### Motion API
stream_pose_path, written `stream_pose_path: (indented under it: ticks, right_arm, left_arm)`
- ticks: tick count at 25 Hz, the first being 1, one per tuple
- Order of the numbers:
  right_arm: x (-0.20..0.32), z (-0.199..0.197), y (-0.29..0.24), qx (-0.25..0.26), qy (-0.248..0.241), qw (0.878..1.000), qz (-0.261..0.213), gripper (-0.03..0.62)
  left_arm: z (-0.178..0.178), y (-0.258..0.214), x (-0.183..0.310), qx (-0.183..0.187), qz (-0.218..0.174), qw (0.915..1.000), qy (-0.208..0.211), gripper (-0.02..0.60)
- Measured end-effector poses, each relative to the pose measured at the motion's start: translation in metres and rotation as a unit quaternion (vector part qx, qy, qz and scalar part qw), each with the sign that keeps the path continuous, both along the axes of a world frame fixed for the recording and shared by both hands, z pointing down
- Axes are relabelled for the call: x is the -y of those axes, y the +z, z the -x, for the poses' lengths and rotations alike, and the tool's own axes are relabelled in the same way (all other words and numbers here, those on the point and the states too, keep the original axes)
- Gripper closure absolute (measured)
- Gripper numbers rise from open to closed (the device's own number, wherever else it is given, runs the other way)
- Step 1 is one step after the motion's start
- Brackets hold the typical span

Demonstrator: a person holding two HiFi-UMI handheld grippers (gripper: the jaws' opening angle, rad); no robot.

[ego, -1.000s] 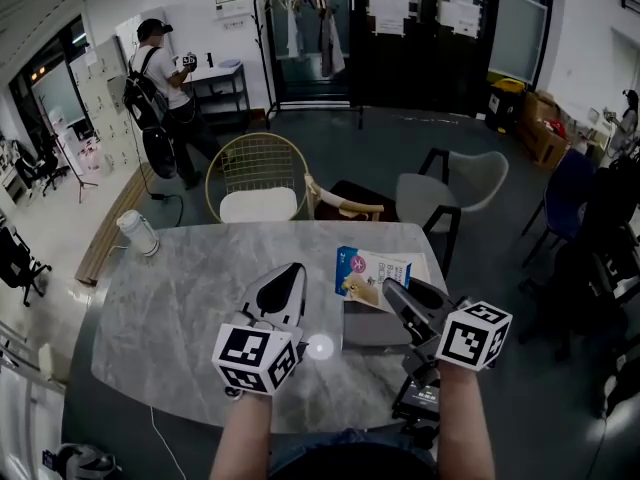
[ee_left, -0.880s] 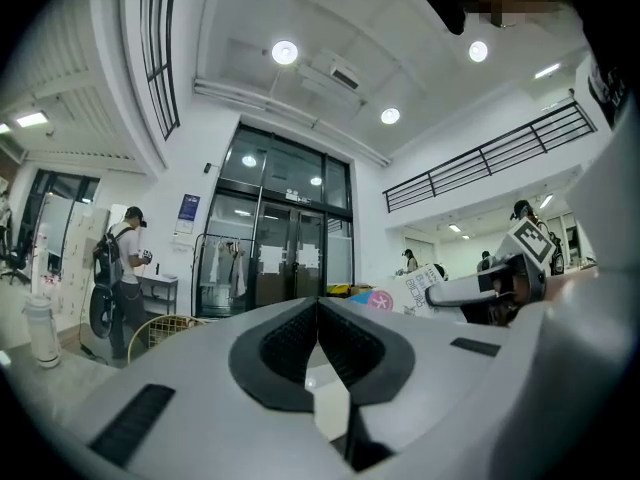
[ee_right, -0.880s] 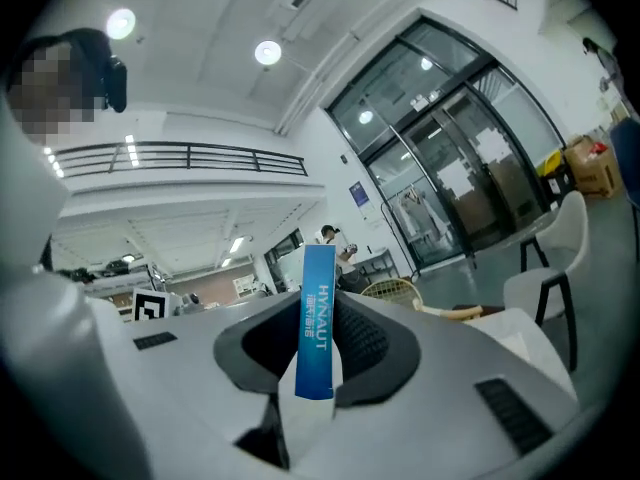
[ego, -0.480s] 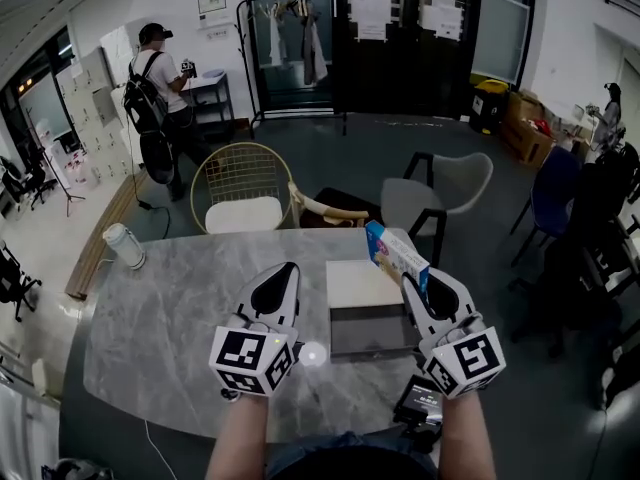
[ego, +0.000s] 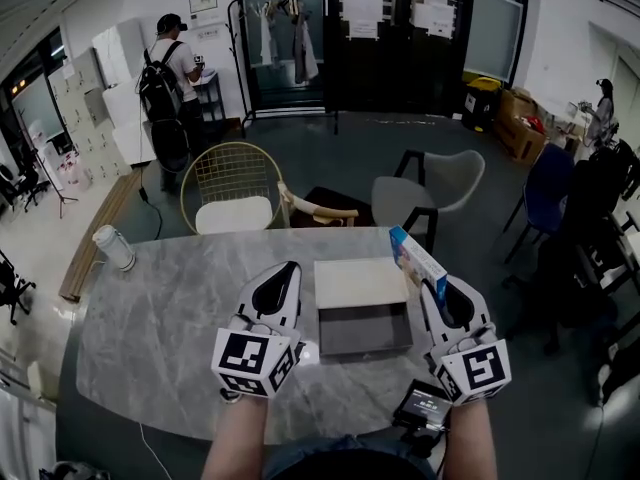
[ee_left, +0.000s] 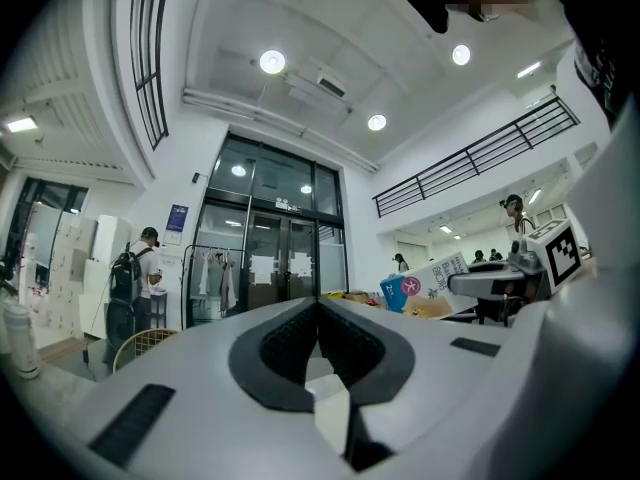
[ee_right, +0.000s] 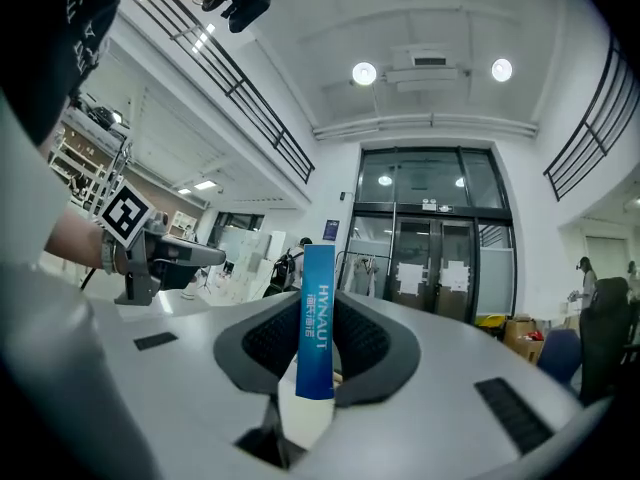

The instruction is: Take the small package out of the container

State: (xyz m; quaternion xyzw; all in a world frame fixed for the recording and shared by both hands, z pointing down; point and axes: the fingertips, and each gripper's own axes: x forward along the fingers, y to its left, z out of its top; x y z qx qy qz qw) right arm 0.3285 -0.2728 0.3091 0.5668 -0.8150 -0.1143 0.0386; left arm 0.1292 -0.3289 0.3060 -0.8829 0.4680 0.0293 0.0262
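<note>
Small package [ee_right: 318, 318]: thin flat carton, blue spine lettered HYNAUT, pale face with pink dot. Right gripper [ego: 432, 286] jaws narrowly apart, clamped on carton's edge. Carton was upright above table, at 2 o'clock of grey container [ego: 365, 348]. Left gripper [ee_left: 318, 313] jaws together, empty.

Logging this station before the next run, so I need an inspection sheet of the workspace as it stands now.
Surface: marble table, no spill seen.
Job's things: container open on the table, nothing seen inside; small package lifted out, at its right.
Clutter: white cylinder near the left edge; black device by the near edge.
Grippers: left gripper shut, empty; right gripper shut on the small package.
Cables: thin cable on the floor under the table.
Surroundings: wire chair, clothes rack, person with backpack.
</note>
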Motion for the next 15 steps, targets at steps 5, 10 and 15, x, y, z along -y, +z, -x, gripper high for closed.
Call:
stream_pose_path:
  ticks: [5, 10, 15]
  right_arm:
    - [-0.006, -0.004, 0.003, -0.007, 0.008, 1.000, 0.016, 0.502]
    - [-0.014, -0.017, 0.011, 0.004, -0.004, 0.999, 0.036, 0.500]
    - [-0.013, -0.025, 0.011, 0.007, 0.013, 0.999, 0.034, 0.502]
  left_arm:
    - [0.003, -0.003, 0.004, 0.001, -0.003, 1.0000, 0.006, 0.569]
    - [-0.012, 0.001, 0.002, 0.003, -0.001, 0.9999, 0.010, 0.569]
    - [-0.014, 0.001, 0.003, 0.006, 0.001, 0.9999, 0.014, 0.569]
